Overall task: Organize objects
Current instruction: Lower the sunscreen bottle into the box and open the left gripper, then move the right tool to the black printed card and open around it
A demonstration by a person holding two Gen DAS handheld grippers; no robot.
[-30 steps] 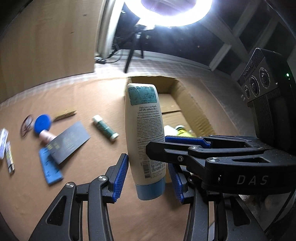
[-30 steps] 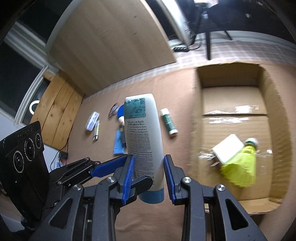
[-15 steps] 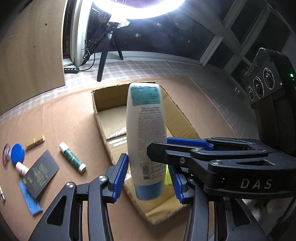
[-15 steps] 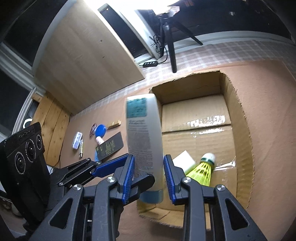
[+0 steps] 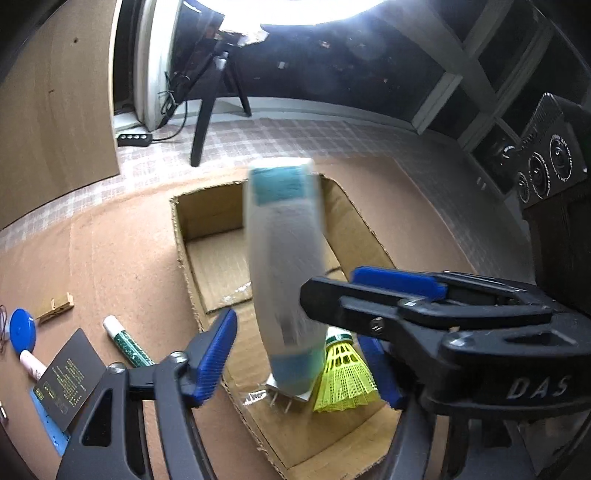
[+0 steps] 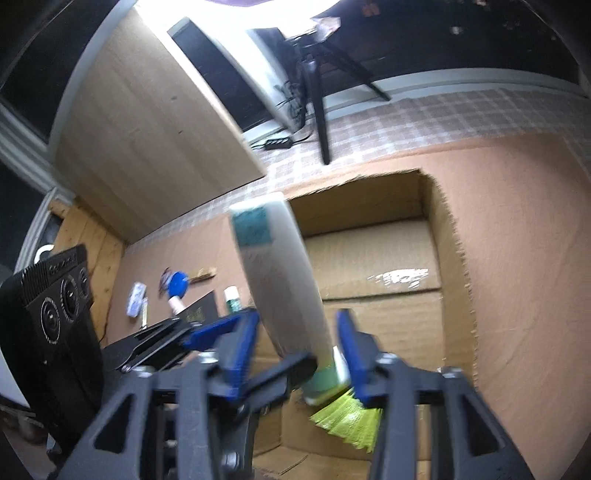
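1. Change from a second ago: both grippers held the white bottle point(image 5: 284, 266) clamped above the brown mat, left of the box. Now the bottle is over the open cardboard box point(image 5: 192, 258), motion-blurred, teal cap end down, tilted, label end up.
2. Left gripper point(image 5: 295, 354): its jaws have just been opening; they stand wide, and a gap shows between the left blue pad point(image 5: 214, 358) and the bottle. The bottle is between the jaws but not pressed.
3. Right gripper point(image 6: 295, 343): its jaws have just been opening as well; they stand at a middling width, the bottle's lower end between them. The left pad is clear of it; whether the right pad point(image 6: 351, 347) touches it I cannot tell through the blur.
4. Left of the box, on the mat point(image 5: 110, 240), left to right: blue round lid point(image 5: 23, 328), wooden clothespin point(image 5: 55, 302), black card point(image 5: 68, 376) lying over a blue strip point(image 5: 51, 428), green-and-white glue stick point(image 5: 123, 339).
5. In the box, near end: yellow shuttlecock point(image 5: 345, 376) and a white flat piece point(image 5: 291, 395), both directly under the bottle's cap end and partly hidden by it.
6. In front: the right gripper's black arm crosses the left wrist view and covers the box's right near corner.
7. Behind the box: checked floor point(image 5: 295, 136), tripod legs point(image 5: 201, 125), power strip point(image 5: 135, 139), and a bright ring light point(image 5: 295, 11) overhead.
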